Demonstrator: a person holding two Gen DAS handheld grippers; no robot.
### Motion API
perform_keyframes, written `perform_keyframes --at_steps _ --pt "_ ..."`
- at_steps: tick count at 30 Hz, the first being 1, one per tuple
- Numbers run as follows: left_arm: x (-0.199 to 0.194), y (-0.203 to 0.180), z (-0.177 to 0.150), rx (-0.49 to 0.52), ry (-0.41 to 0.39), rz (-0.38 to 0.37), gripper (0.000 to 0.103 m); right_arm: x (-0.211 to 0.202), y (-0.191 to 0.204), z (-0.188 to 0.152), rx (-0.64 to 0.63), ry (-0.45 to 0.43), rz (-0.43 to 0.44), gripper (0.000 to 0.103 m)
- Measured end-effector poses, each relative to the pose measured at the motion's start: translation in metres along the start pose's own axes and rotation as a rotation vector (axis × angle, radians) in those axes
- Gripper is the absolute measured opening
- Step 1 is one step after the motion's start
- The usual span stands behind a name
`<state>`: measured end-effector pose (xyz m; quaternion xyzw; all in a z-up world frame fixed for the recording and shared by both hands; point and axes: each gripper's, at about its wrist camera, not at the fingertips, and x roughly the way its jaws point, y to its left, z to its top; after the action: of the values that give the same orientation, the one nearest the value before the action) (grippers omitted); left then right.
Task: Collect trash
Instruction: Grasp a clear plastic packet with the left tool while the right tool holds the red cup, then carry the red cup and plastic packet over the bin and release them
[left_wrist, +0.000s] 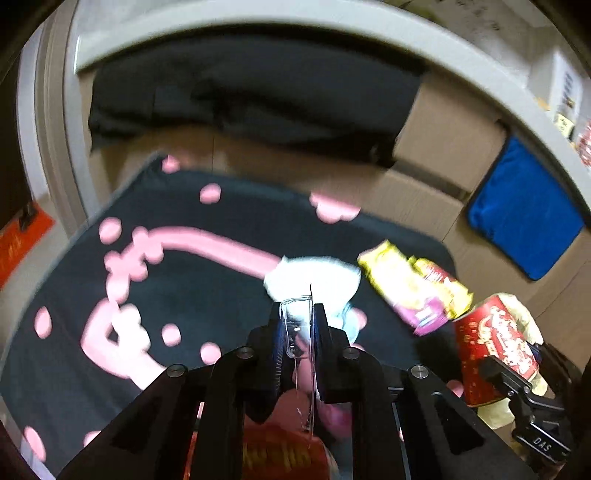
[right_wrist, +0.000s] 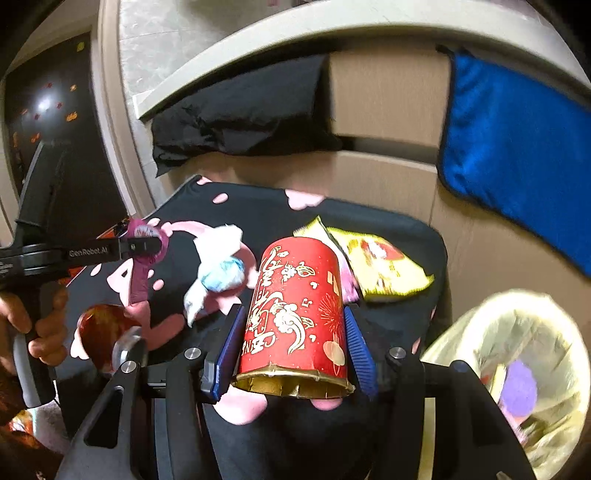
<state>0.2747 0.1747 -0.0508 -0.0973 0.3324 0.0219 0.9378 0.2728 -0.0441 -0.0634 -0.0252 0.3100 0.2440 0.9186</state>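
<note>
Just right of the red can (right_wrist: 295, 317) clamped upright in right gripper (right_wrist: 295, 354), lined bin (right_wrist: 517, 369); left gripper (left_wrist: 297, 332) pinching clear plastic wrapper (left_wrist: 299, 321), farther left over mat (left_wrist: 74, 295).

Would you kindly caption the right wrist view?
Right claw grips red paper cup beside lined bin.

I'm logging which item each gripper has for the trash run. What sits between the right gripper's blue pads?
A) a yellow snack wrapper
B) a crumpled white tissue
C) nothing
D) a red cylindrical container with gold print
D: in the right wrist view the right gripper has its blue pads on either side of the red container, while the tissue and yellow wrapper lie on the dark cloth.
</note>
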Motion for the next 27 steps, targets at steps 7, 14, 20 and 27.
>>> perform_keyframes --at_steps 7,14,20,27 --pt "-0.032 -0.001 0.014 -0.015 -0.084 -0.080 0.015 -0.014 0.012 0.021 -0.043 -0.044 0.000 0.051" --pt "-0.071 -0.025 0.028 0.045 -0.213 -0.072 0.015 -0.034 0.006 0.042 -0.028 -0.096 -0.009 0.051" --pt "-0.104 -0.058 0.047 0.082 -0.310 -0.108 0.015 -0.067 -0.001 0.065 -0.054 -0.174 -0.067 0.051" --pt "-0.112 -0.112 0.056 0.127 -0.338 -0.222 0.015 -0.118 -0.027 0.079 -0.078 -0.246 -0.162 0.051"
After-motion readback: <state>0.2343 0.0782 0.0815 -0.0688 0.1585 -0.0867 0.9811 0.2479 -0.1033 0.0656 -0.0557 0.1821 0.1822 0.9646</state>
